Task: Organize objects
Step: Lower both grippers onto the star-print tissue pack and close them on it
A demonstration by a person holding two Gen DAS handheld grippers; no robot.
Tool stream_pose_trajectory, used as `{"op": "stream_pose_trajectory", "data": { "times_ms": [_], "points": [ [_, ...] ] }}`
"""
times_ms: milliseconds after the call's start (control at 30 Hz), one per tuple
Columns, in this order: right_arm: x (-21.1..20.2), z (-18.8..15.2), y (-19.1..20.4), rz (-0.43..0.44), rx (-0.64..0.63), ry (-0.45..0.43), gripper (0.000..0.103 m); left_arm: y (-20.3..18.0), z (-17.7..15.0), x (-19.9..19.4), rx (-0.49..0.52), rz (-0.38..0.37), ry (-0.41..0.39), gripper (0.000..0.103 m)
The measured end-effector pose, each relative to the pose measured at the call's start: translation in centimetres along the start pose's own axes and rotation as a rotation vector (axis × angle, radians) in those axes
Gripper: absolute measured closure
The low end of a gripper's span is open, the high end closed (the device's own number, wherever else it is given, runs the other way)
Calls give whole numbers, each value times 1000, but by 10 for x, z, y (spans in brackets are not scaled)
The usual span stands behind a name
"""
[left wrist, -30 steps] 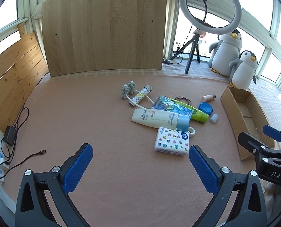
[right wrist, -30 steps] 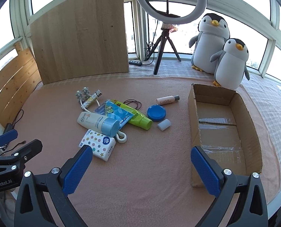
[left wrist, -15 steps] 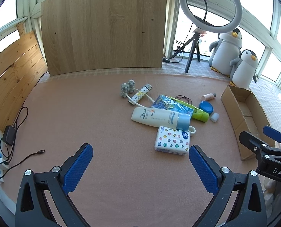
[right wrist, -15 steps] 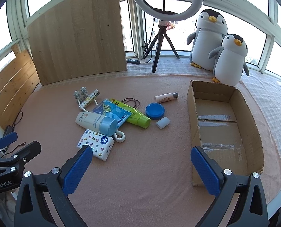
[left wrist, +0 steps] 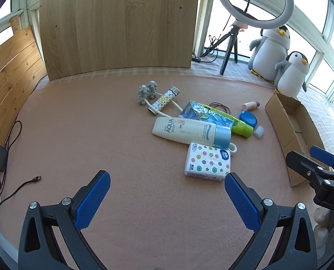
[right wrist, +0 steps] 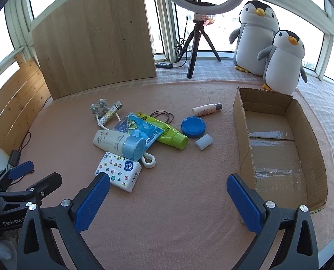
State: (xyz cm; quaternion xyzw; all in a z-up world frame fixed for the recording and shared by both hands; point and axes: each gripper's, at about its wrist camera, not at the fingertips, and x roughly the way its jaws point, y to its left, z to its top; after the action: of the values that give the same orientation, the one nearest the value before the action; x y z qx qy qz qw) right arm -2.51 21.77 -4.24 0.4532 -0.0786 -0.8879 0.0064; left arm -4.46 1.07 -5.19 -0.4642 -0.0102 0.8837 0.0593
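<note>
Toiletries lie heaped on a pink mat ahead of two hand-held grippers, both with jaws spread wide and holding nothing. The left gripper [left wrist: 167, 185] hangs above bare mat, the tissue pack [left wrist: 208, 162] just ahead of its right finger. The right gripper [right wrist: 168, 186] hangs between the heap and the box [right wrist: 243, 135], its left finger just short of the same pack. Beyond the pack, and touching it, a white tube [right wrist: 119, 142] lies on its side, blue cap toward the grippers, long axis slanting away to the left. Behind it a green tube [right wrist: 169, 132] slants the other way under a blue sachet [right wrist: 140, 128]. A blue lid [right wrist: 193, 126] and a small bottle [right wrist: 206, 109] lie near the box, which stands open on the right, long axis running away from the camera.
</note>
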Motion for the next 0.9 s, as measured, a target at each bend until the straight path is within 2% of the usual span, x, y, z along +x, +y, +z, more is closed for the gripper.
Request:
{"op": "stream_pose_trajectory", "data": {
  "times_ms": [167, 267, 333, 467, 533, 600, 700, 900],
  "points": [
    [22, 1, 1, 48, 18, 62, 15, 0, 1, 20, 15, -37, 24, 1],
    [38, 1, 2, 84, 39, 109, 24, -2, 1, 35, 33, -57, 45, 7],
    [50, 1, 2, 112, 61, 148, 35, -2, 1, 46, 34, -71, 66, 13],
    [70, 2, 5, 155, 88, 204, 41, -3, 2, 64, 31, -111, 104, 25],
    [78, 2, 7, 169, 87, 222, 49, -3, 2, 74, 32, -126, 123, 28],
    [86, 3, 9, 179, 92, 241, 53, -5, 1, 82, 39, -143, 140, 33],
    [96, 4, 10, 200, 110, 269, 55, -7, 1, 90, 42, -165, 156, 35],
    [111, 4, 10, 243, 139, 318, 67, -13, 1, 99, 37, -229, 174, 42]
  ]
}}
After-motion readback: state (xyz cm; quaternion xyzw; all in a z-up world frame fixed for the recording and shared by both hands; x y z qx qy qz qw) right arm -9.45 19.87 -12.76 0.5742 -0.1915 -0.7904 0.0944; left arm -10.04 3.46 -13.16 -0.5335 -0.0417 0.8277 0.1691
